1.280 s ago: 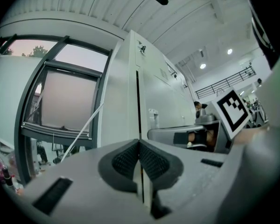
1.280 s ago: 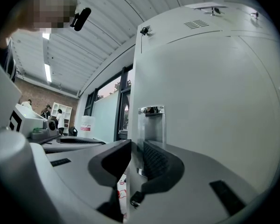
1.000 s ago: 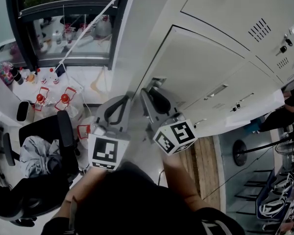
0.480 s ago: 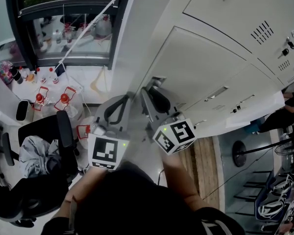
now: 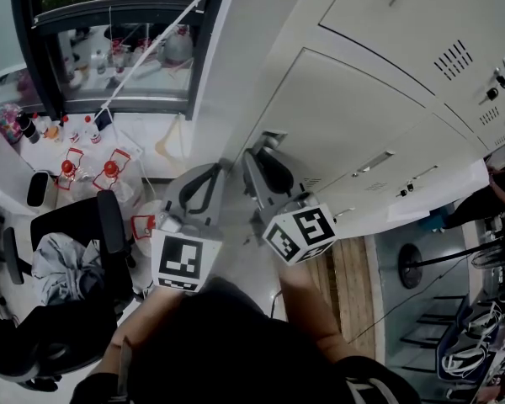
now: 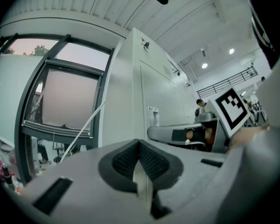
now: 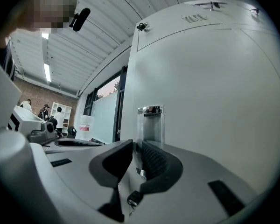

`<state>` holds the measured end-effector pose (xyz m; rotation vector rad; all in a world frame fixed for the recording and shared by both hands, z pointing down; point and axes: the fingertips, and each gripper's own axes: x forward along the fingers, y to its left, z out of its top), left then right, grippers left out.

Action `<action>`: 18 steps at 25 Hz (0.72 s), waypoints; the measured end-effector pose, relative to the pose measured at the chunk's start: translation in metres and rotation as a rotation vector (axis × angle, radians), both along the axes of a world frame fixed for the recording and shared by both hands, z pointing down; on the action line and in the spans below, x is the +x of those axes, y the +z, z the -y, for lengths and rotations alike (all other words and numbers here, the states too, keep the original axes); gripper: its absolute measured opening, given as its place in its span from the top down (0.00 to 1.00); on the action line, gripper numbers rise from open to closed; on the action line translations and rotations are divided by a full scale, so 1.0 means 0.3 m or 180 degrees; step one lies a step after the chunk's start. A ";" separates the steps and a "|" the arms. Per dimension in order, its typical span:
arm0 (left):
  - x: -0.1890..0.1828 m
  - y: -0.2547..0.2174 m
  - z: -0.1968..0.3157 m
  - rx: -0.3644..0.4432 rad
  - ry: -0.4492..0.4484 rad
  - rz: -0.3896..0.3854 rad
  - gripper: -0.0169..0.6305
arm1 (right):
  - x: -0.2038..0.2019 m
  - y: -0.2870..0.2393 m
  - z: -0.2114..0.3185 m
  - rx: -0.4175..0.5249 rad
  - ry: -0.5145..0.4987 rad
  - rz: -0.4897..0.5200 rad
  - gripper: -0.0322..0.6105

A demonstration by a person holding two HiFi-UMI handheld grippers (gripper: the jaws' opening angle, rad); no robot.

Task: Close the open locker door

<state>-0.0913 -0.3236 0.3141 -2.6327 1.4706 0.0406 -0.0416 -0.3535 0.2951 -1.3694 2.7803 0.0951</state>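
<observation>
Left tongs (image 6: 139, 146) — held level beside the right, jaws together, nothing between | Right tongs (image 7: 136, 146) — level, forearm (image 5: 307, 310) stretched forward, jaws just closing, clamped on chrome handle (image 7: 150, 120) | Locker door (image 7: 210, 87) — pale grey, straight ahead, handle near its left edge

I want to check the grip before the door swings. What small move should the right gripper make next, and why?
Probably push the door gently closed by its handle. The right gripper has just been closing its jaws with the handle between them, and they look to be on it already. The left gripper is shut and empty.
</observation>
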 end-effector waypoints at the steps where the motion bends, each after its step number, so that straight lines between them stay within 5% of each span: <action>1: 0.000 0.000 0.001 -0.0021 -0.0008 -0.0024 0.97 | 0.000 0.000 0.002 0.0000 0.0003 -0.0003 0.84; 18: 0.009 0.006 0.009 0.0019 0.0014 0.0029 0.97 | 0.000 -0.001 0.012 -0.0013 0.0026 -0.0025 0.84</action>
